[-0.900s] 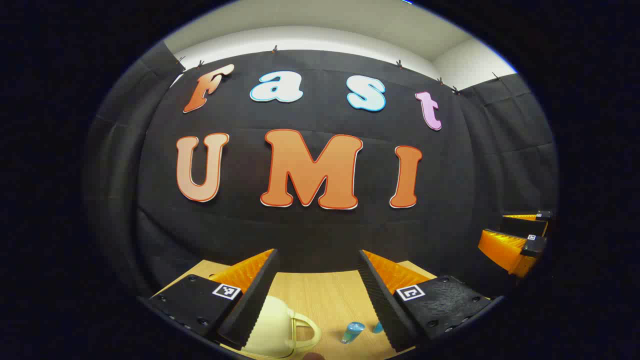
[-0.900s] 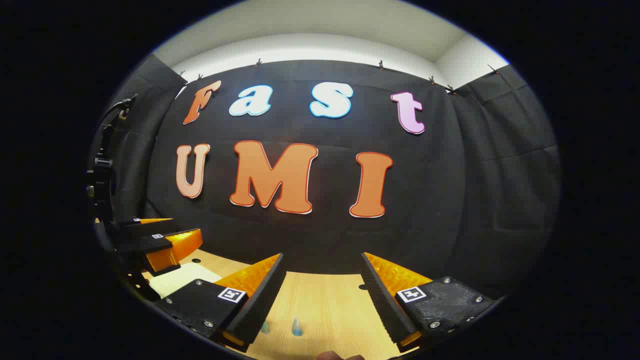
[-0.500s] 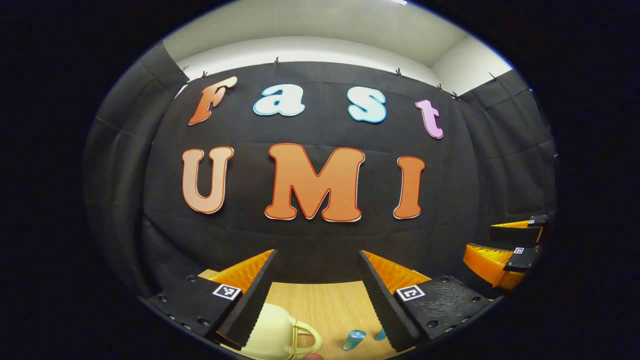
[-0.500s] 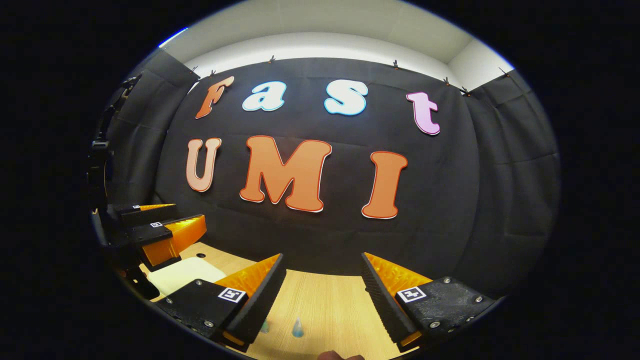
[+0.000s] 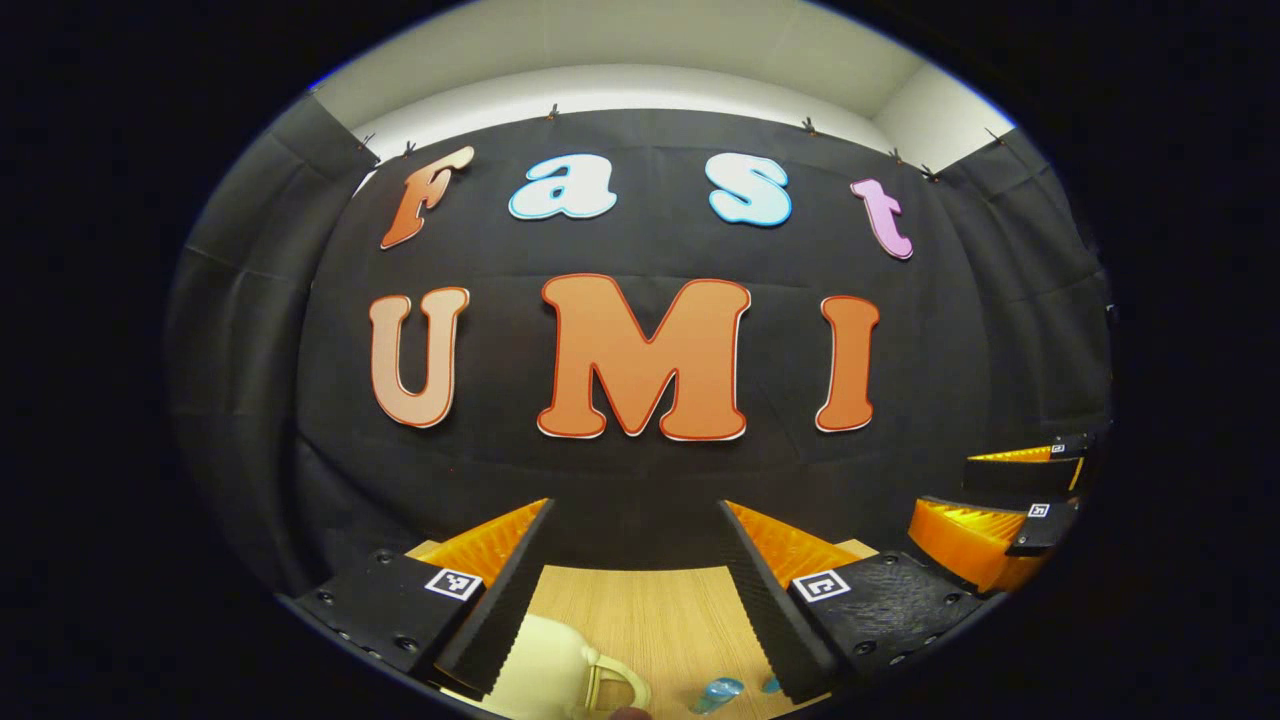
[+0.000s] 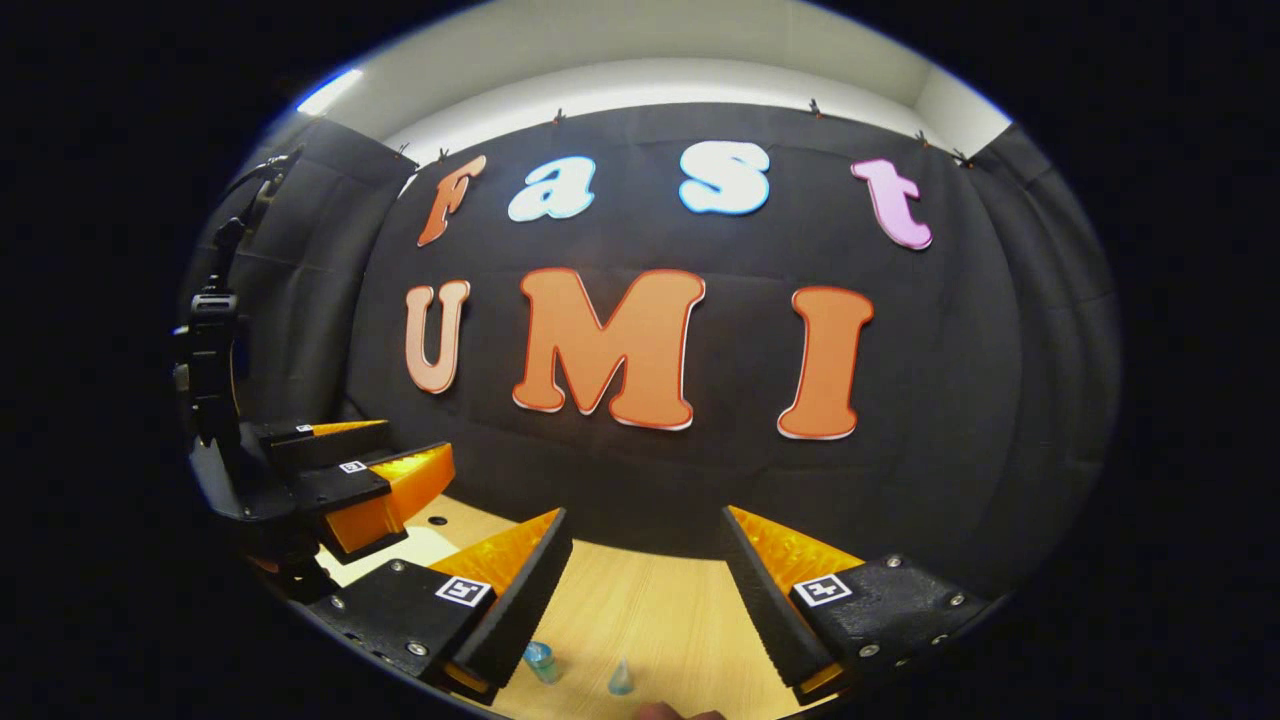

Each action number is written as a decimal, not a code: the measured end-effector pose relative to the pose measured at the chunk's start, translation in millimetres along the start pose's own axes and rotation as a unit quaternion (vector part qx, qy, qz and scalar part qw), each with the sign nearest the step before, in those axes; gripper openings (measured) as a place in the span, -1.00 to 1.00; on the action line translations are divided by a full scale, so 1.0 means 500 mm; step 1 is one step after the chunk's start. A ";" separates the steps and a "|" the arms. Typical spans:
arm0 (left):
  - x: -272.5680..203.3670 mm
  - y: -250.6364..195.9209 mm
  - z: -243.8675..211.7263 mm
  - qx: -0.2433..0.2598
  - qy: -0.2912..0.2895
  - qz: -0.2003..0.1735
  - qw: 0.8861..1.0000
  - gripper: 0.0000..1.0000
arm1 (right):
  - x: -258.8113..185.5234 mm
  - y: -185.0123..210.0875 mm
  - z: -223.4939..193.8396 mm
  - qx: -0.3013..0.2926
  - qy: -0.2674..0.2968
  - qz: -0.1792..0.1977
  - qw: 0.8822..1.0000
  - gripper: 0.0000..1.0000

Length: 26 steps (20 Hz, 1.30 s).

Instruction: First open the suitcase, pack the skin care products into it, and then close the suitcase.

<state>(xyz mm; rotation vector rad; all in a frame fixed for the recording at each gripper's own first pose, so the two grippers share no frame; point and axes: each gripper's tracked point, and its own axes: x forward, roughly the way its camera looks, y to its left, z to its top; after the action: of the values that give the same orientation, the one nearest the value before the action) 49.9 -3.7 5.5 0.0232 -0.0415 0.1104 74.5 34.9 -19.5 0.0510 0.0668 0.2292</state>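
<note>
Plainly, left gripper jaws spread wide, holding nothing, right gripper jaws likewise apart, above wooden table.

A staged recording booth, not a lived-in room. Black cloth clipped along its top edge hangs ahead of the hand-held gripper, with plain white wall above. Below lies a pale wood-grain surface.

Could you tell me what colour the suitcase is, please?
The suitcase is pale cream, clearest in the left gripper view.
</note>
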 end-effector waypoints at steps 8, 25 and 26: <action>0.026 0.001 0.016 -0.003 0.003 -0.001 1.000 0.94 | 0.013 -0.024 -0.011 -0.008 0.001 -0.019 1.000 0.89; -0.054 0.004 -0.171 0.181 0.054 -0.013 0.982 0.96 | -0.051 -0.063 -0.030 -0.022 -0.014 -0.049 0.998 0.89; -0.058 0.001 -0.187 0.195 0.059 -0.016 0.979 0.96 | -0.056 -0.070 -0.034 -0.024 -0.013 -0.052 0.998 0.89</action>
<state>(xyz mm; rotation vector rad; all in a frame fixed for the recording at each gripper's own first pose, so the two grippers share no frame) 24.7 -4.0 -89.2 0.4087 0.1000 0.0870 54.1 -4.9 -36.7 0.0030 0.0389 0.1260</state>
